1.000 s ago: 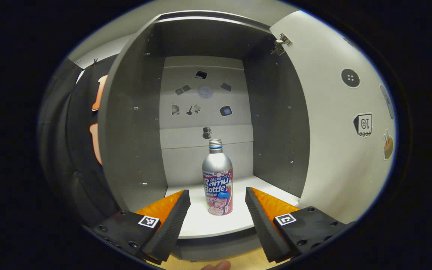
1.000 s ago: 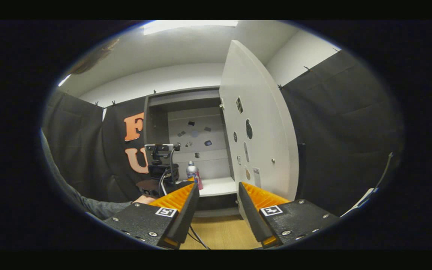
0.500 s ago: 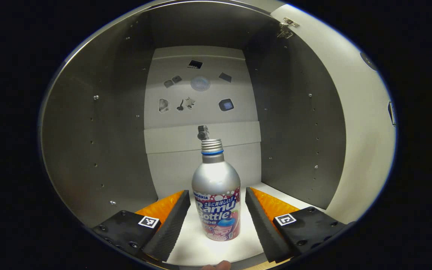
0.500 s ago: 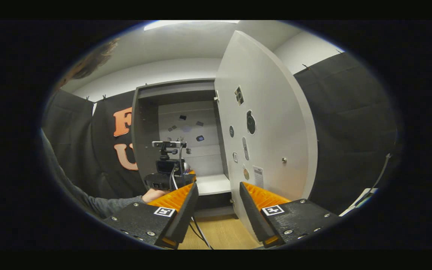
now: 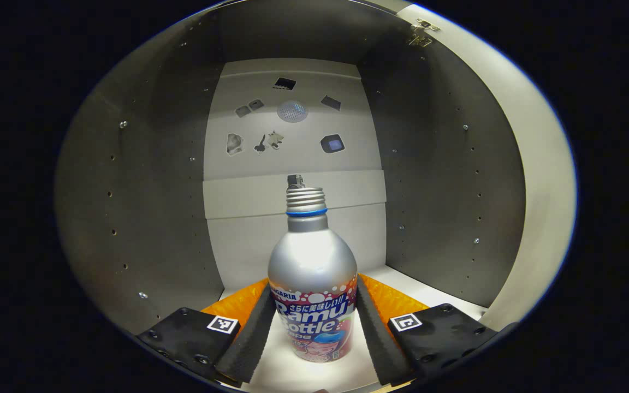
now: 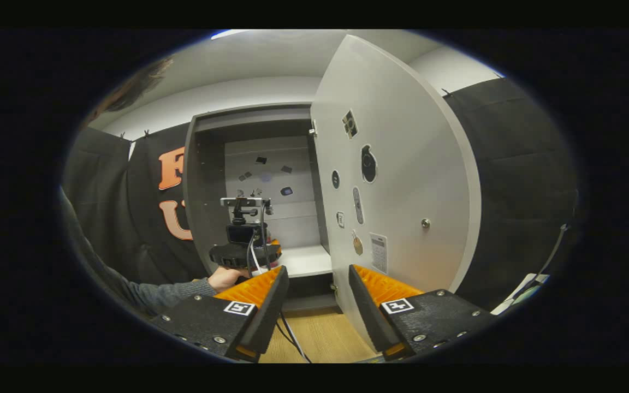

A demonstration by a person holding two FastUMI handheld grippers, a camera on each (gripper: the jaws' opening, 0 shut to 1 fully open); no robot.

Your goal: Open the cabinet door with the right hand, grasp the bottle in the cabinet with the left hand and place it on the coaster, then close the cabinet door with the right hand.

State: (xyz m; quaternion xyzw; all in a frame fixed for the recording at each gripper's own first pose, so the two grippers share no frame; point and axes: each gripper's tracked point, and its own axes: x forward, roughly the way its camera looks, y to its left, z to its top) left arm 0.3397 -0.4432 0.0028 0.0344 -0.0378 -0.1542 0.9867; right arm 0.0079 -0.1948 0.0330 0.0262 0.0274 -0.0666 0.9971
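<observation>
Bottle grasp, left gripper view: the silver aluminium bottle with a printed label (image 5: pixel 313 295) stands upright near the cabinet shelf's front edge, between the spread left hand-held gripper (image 5: pixel 313 327); close squarely on the label band. Right gripper view: the right hand-held gripper (image 6: pixel 314 305) hangs spread, holding nothing, by the open white cabinet door (image 6: pixel 402 185).

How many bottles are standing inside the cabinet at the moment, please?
1. The bottle stands upright on the cabinet floor, between the open fingers of the left gripper. None elsewhere inside, though the bottle hides a bit of floor behind it.
</observation>
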